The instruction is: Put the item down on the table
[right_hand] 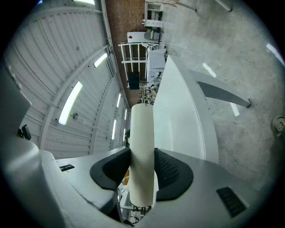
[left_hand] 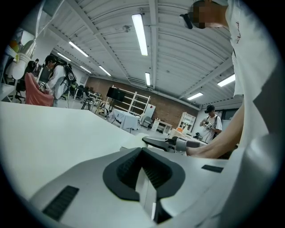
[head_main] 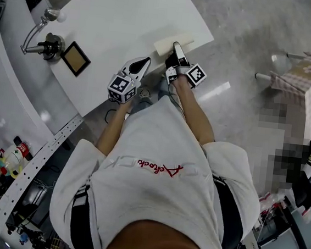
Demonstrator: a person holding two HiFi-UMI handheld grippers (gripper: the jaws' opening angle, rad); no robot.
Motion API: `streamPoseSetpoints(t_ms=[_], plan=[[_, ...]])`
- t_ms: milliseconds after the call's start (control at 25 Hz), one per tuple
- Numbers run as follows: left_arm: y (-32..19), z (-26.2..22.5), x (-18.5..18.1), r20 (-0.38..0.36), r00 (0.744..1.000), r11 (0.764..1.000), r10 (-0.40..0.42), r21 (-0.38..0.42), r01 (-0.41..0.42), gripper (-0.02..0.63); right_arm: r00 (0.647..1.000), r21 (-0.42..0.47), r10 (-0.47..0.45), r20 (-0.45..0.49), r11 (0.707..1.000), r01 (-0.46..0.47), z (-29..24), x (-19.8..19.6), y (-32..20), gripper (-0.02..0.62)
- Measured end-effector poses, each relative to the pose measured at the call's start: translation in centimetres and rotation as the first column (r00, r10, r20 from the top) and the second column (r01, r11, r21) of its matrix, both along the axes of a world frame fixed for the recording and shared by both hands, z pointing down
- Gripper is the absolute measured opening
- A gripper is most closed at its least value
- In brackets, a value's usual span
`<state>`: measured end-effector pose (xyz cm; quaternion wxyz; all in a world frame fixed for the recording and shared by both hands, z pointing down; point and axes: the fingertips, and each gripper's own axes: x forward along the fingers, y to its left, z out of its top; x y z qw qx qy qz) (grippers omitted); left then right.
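Note:
The item is a flat cream board (head_main: 164,46). My right gripper (head_main: 176,47) is shut on its near edge and holds it over the near right corner of the white table (head_main: 117,17). In the right gripper view the board (right_hand: 142,147) stands edge-on between the dark pads (right_hand: 171,171), which press on both its faces, and the table (right_hand: 180,116) lies beyond it. My left gripper (head_main: 145,62) hovers at the table's near edge, left of the right one, its fingers together and holding nothing. The left gripper view shows its jaws (left_hand: 143,153) meeting over the tabletop, with the right gripper (left_hand: 167,142) beyond.
A chrome gooseneck lamp (head_main: 41,29) and a small wood-framed square (head_main: 76,57) sit on the table's left part. A small table with a checked cloth (head_main: 307,76) stands on the floor at the right. Shelving with bottles (head_main: 14,153) runs along the left. People stand in the room's background (left_hand: 55,82).

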<state>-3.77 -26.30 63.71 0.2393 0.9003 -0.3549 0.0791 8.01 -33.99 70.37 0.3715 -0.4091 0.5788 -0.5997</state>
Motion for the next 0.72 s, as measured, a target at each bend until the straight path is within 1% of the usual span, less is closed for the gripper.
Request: streamPoseSetpoints(t_ms=[120, 240, 320, 400, 560, 720], plan=[[0.1, 0.0, 0.1, -0.003, 1.000, 1.000, 0.002, -0.001, -0.002, 0.003, 1.000, -0.024, -0.005, -0.023, 1.000, 0.005, 0.4, -0.2, -0.5, 0.161], [0.1, -0.1, 0.1, -0.009, 1.000, 1.000, 0.001, 0.002, -0.001, 0.003, 0.999, -0.068, -0.010, -0.040, 0.998, 0.007, 1.1, -0.4, -0.7, 0.161], [0.1, -0.2, 0.1, -0.010, 1.000, 1.000, 0.004, 0.005, -0.004, 0.003, 0.998, -0.104, 0.001, -0.058, 0.995, -0.007, 1.6, -0.4, -1.0, 0.161], [0.0, -0.4, 0.1, -0.013, 1.000, 1.000, 0.004, 0.010, -0.003, 0.003, 0.997, -0.150, 0.015, -0.071, 0.988, -0.025, 1.9, -0.4, -1.5, 0.161], [0.0, -0.4, -0.1, -0.019, 1.000, 1.000, -0.004, 0.013, 0.004, 0.003, 0.993, -0.217, -0.015, -0.115, 0.976, -0.010, 2.3, -0.9, -2.1, 0.161], [-0.1, -0.7, 0.0, -0.021, 1.000, 1.000, -0.007, 0.017, 0.007, 0.003, 0.987, -0.269, -0.022, -0.160, 0.963, -0.022, 2.8, -1.1, -2.7, 0.163]])
